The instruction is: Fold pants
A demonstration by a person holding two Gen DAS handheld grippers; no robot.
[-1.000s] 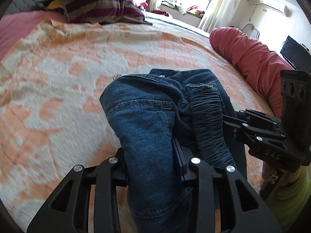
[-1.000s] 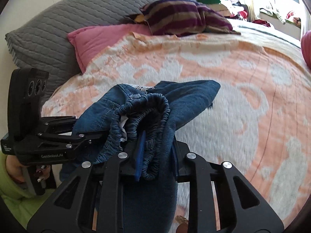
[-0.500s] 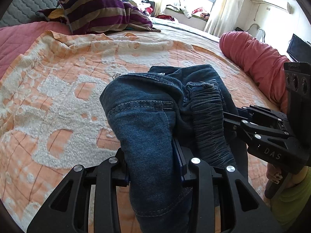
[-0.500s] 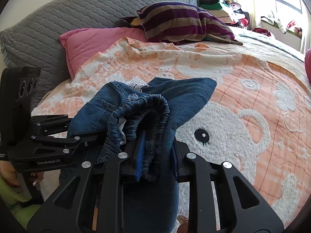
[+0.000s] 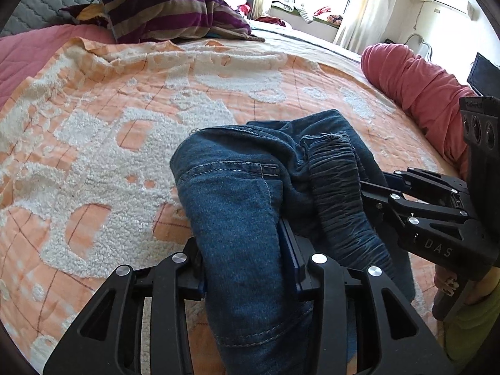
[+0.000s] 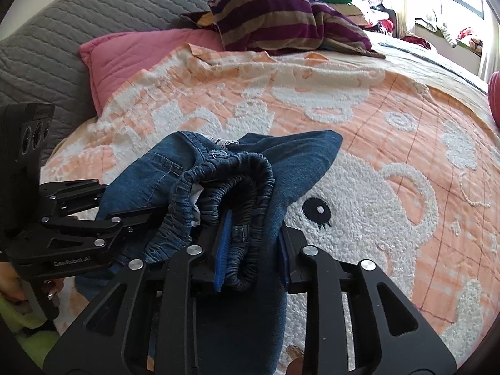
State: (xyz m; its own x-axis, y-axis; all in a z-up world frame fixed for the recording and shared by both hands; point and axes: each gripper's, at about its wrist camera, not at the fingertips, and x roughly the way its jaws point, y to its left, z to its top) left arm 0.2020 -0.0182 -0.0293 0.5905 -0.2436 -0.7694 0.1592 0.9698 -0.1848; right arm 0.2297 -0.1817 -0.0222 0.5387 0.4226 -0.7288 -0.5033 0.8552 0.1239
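Both grippers, left [image 5: 247, 268] and right [image 6: 250, 250], are clenched on the bunched jeans [image 5: 250, 193] held just above the bedspread [image 5: 125, 125], and with 2 thick wads pinched, a layer could slip free and spoil the fold.

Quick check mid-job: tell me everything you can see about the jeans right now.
The jeans are dark blue denim with pale topstitching and a gathered elastic waistband. They are bunched up and lifted above the blanket, not spread flat. The left hand-held gripper clamps a stitched denim fold; the right hand-held gripper clamps the waistband. A bit of white lining shows inside. The legs hang out of view below.
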